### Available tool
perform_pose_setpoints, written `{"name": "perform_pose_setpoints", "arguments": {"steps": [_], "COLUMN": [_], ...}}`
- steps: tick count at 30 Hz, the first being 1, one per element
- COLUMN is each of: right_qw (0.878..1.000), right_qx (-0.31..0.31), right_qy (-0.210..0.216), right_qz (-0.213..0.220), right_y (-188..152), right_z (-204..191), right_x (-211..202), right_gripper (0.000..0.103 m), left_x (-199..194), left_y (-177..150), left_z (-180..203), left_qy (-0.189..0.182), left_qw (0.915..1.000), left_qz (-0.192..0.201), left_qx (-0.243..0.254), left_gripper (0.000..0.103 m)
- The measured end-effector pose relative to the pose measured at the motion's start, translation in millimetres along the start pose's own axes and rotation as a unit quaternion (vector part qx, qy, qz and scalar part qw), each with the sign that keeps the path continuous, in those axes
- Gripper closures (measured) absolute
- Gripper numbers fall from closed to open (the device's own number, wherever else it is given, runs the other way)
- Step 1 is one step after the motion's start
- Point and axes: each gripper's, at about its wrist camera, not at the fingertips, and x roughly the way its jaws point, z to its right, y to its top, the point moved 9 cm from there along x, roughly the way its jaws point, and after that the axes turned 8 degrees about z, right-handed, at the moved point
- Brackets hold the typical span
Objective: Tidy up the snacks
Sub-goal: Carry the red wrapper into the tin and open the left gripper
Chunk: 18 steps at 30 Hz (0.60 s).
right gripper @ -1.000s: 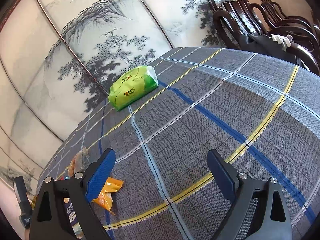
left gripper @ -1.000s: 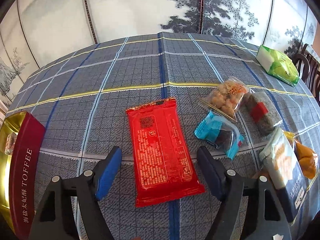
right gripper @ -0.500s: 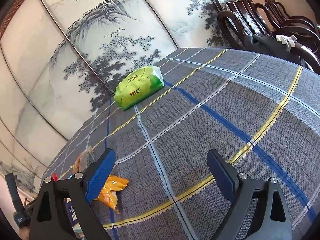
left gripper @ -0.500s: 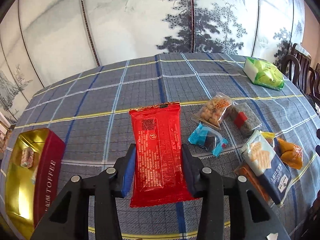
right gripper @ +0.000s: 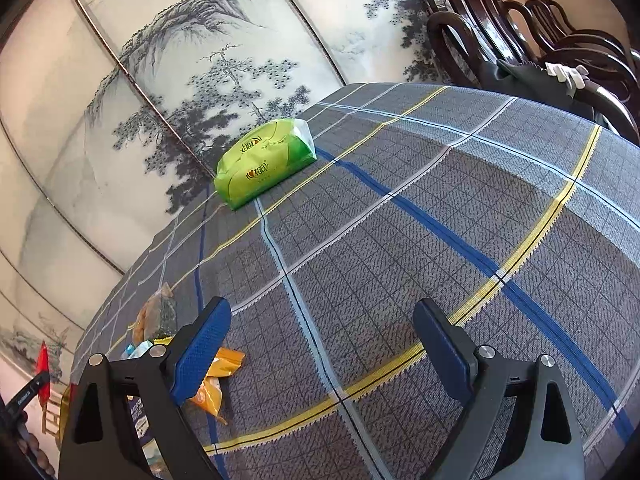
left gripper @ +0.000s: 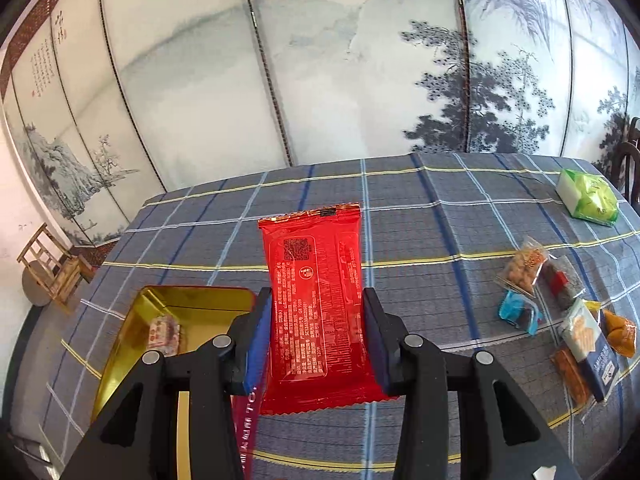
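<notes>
Transport step: left gripper (left gripper: 316, 344), jaws clamped on the red snack packet (left gripper: 316, 300) at frame centre, holds it above the tablecloth; next, lower it into the gold toffee tin (left gripper: 192, 308) lower left. Right gripper (right gripper: 320, 356) gapes wide, empty.

Home dining room: tablecloth (right gripper: 400, 240), chairs (right gripper: 520, 36).

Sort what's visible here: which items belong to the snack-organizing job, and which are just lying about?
Job items:
- red snack packet, clamped in the left gripper
- gold toffee tin, open
- loose snack packs on the tablecloth

Lying about:
- green tissue pack
- dark wooden chairs
- painted screen
- right gripper, open and empty
</notes>
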Motion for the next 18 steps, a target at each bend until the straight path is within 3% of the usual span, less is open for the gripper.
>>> {"name": "perform_pose_setpoints", "arguments": {"steps": [9, 18], "right_qw": [1.0, 1.0], "right_qx": [0.0, -0.001], "right_qy": [-0.001, -0.001], "right_qz": [-0.002, -0.003], "right_y": [0, 0], "right_z": [0, 0], "right_x": [2, 3], "right_gripper": [0.01, 0.01], "left_x": [3, 6], "left_y": [-12, -42], "left_z": [-62, -103], "left_qy": [0.038, 0.07], "left_qw": [0.999, 0.9969], "left_qz": [-0.011, -0.035], "left_qx": [-0.019, -0.008], "left_gripper": [0.064, 0.064]}}
